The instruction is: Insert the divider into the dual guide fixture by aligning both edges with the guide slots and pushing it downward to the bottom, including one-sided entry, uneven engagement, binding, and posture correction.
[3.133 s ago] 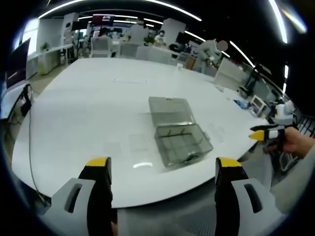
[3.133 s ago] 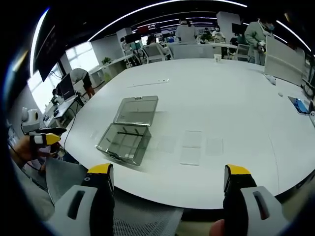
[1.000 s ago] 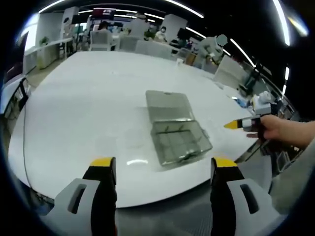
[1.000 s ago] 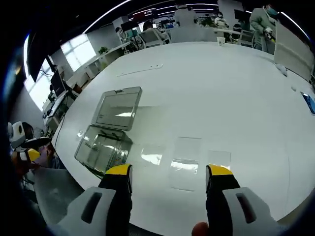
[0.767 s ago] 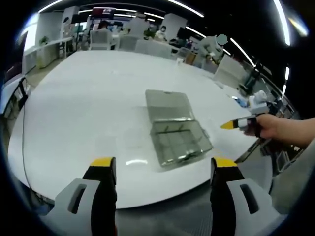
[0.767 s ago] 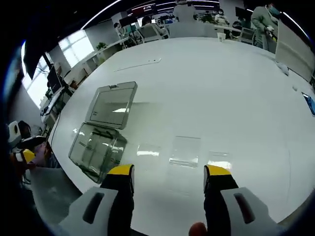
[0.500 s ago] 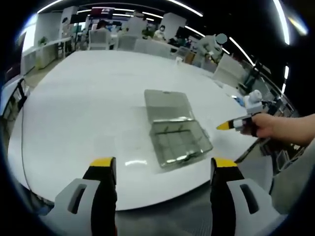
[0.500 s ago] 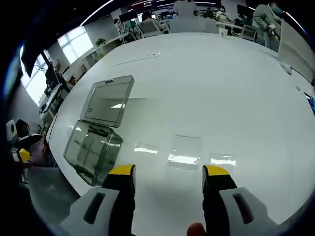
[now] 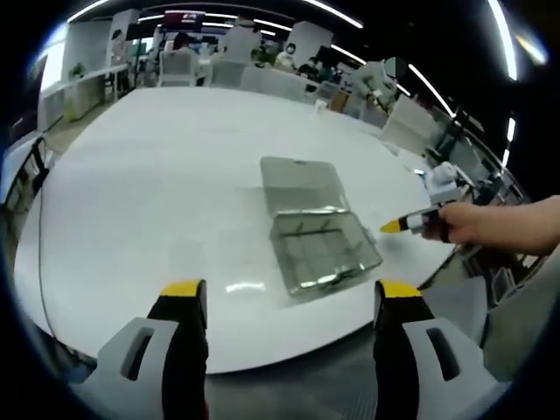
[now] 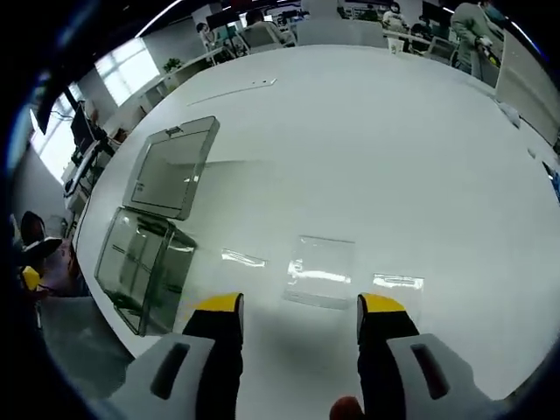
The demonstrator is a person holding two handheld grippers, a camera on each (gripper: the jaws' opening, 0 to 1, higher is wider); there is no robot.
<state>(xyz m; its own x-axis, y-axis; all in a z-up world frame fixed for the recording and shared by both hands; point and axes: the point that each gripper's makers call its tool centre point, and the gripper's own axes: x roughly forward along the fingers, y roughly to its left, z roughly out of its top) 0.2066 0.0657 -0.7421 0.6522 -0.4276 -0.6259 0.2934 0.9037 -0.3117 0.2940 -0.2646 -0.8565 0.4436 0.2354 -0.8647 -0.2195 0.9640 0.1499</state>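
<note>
Well, both grippers' fingers [image 10: 298,308] spread wide, empty; divider [image 10: 322,271] untouched.

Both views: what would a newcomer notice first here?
The clear box with its lid flung open, near the edge of the big white table. Next, the flat clear dividers lying on the table beside it, with the right gripper open just above one. The left gripper is open too, held back off the table's edge.
</note>
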